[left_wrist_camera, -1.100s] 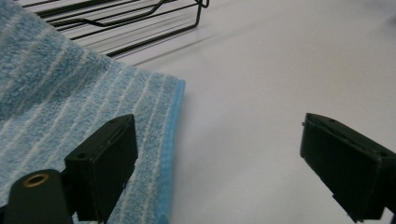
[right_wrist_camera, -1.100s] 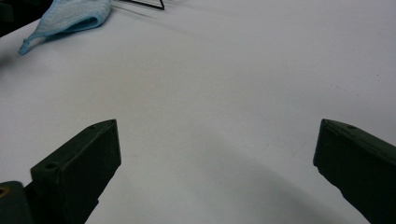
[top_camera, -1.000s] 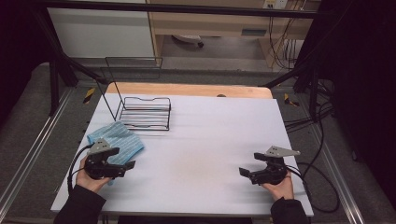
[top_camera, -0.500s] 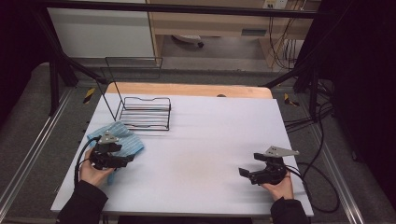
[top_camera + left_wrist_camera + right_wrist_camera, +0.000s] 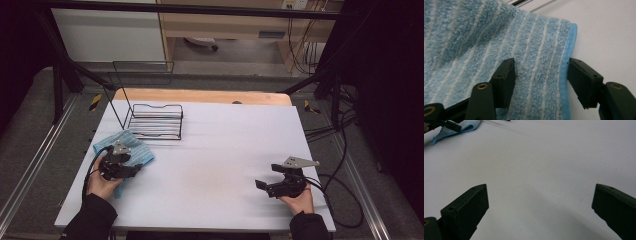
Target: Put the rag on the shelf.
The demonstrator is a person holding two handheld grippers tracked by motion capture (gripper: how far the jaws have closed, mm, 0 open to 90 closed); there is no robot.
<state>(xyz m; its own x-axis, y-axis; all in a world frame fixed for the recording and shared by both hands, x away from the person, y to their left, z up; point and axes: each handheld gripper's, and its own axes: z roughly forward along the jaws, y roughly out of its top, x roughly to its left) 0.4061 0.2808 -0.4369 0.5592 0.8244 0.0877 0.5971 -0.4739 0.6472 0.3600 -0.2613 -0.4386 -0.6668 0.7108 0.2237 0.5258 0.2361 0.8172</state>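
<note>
Left gripper (image 5: pixel 131 170) set down on a blue striped towel (image 5: pixel 131 151) at the left of the white counter (image 5: pixel 215 150).

In the left gripper view its fingers (image 5: pixel 505 80) straddle the towel's hemmed edge and have just been closing: one pad rests on the pile, the other stands just outside the hem, not yet pinching. The towel lies in the high view's lower left, just in front of a black wire rack (image 5: pixel 152 120). The right gripper (image 5: pixel 262 185), at lower right, holds its fingers (image 5: pixel 467 206) wide apart over bare counter.
</note>
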